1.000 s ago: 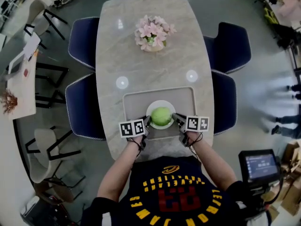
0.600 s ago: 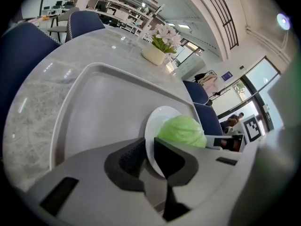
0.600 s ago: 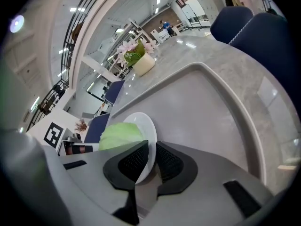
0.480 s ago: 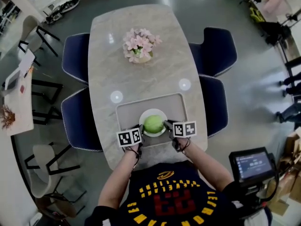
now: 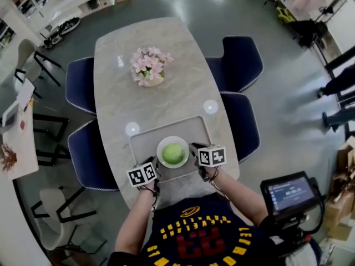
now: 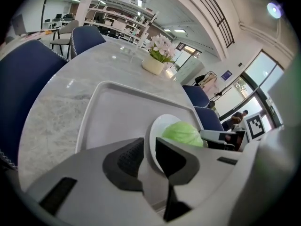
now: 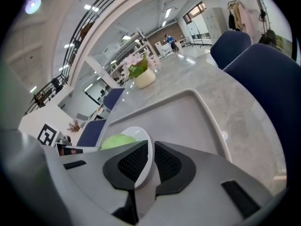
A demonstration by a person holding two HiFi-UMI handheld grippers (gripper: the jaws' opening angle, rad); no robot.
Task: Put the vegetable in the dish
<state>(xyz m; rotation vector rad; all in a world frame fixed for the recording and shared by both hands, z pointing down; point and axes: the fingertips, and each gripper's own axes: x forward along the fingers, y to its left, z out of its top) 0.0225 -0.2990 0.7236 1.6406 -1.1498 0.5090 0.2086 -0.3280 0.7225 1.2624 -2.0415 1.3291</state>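
**Desk ed.:** Quick, what's in the shot?

**Photog:** From overhead, a round, leafy green veg (image 5: 173,153) sits in the white dish (image 5: 161,147). The dish is mid-tray (image 5: 143,143) on the marble desk (image 5: 166,101), at the person's end. There's a flower pot (image 5: 147,71) well up the desk.

**Desk ed.:** And the grippers?

**Photog:** The left gripper (image 6: 148,147) flanks the dish on one side and the right gripper (image 7: 153,149) on the other. Both are low, w/ tips just beside the rim. Neither one has the veg.

**Desk ed.:** Jaws?

**Photog:** Both pairs are drawn nearly together, w/ only a slit between. A sliver of dish rim shows thru each slit, and on the left a strip of tray too. I'd say the rim lies beyond the tips and isn't pinched, but I can't swear to it.

**Desk ed.:** So which step is this?

**Photog:** My read is the placing's done. The veg is in the dish and there's nothing left to carry, so it's the clear-off stage.

**Desk ed.:** What does the next move need?

**Photog:** Prob. backing both grippers straight off the rim. The tips are close, so a sideways swing could shove the dish, and a round veg could roll.
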